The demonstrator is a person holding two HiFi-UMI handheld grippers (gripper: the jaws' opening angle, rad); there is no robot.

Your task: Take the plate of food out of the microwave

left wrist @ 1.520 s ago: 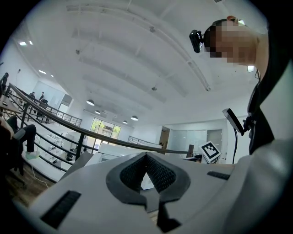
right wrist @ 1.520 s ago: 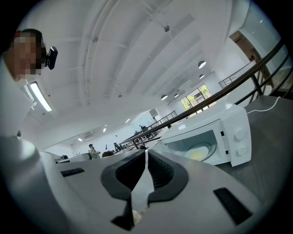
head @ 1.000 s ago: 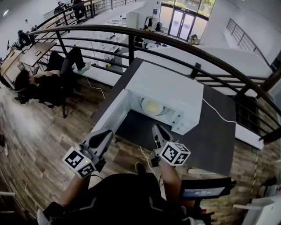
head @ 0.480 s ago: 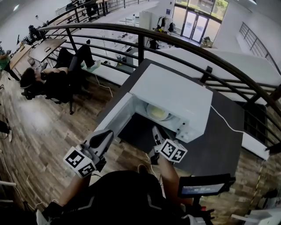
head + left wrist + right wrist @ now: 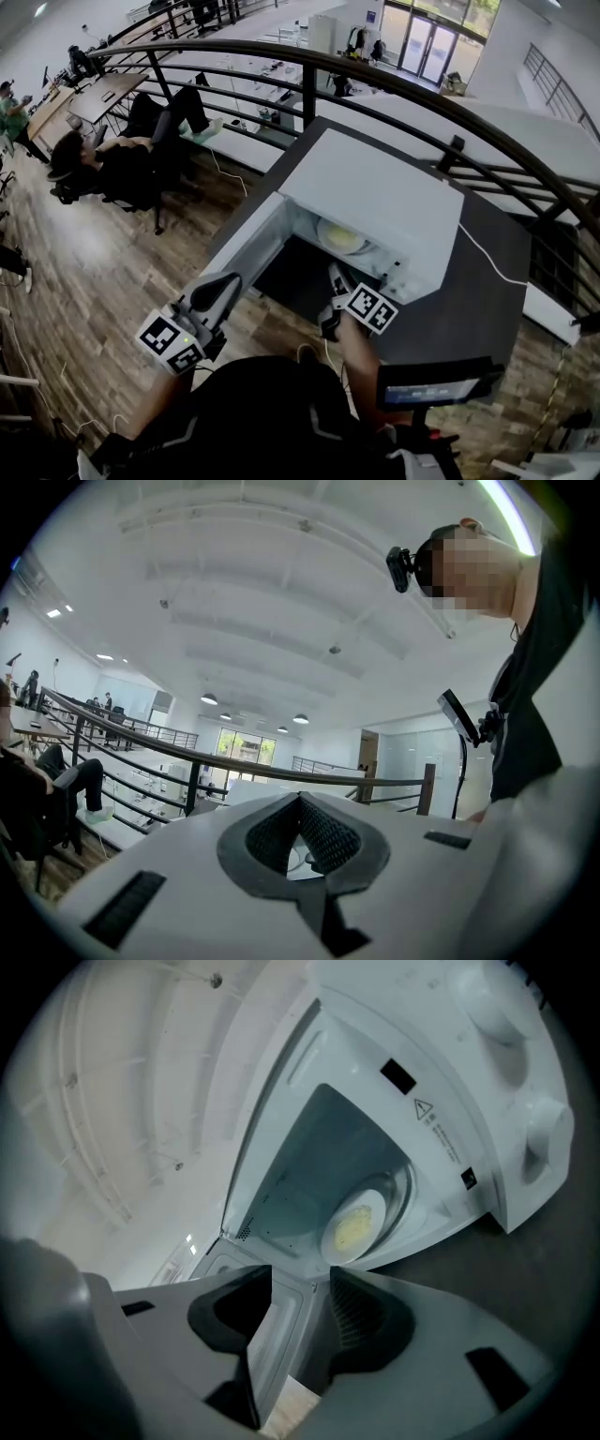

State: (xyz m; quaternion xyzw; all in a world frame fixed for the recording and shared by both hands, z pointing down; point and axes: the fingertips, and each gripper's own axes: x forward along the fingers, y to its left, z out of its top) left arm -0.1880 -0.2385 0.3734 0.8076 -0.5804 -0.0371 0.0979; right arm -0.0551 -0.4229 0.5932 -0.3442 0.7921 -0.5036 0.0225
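The plate of food (image 5: 339, 236) lies deep inside the microwave (image 5: 377, 192), flat on the glass turntable (image 5: 403, 1190), with nothing touching it yet. The likeliest trouble is a one-sided pinch on its shallow rim. Lifted that way the plate could tip, and the yellow food could slide off inside the microwave or over its front sill.

The right gripper (image 5: 337, 279) is just in front of the microwave's opening. Its fingers are spreading and nothing is between them. If they go in too low or off line, they could knock the sill or the open door (image 5: 239, 251) and shift the microwave on the dark surface (image 5: 469, 309).

The left gripper (image 5: 223, 284) is held back from the microwave beside the door. Its fingers are together and empty, so it gives the plate no support.
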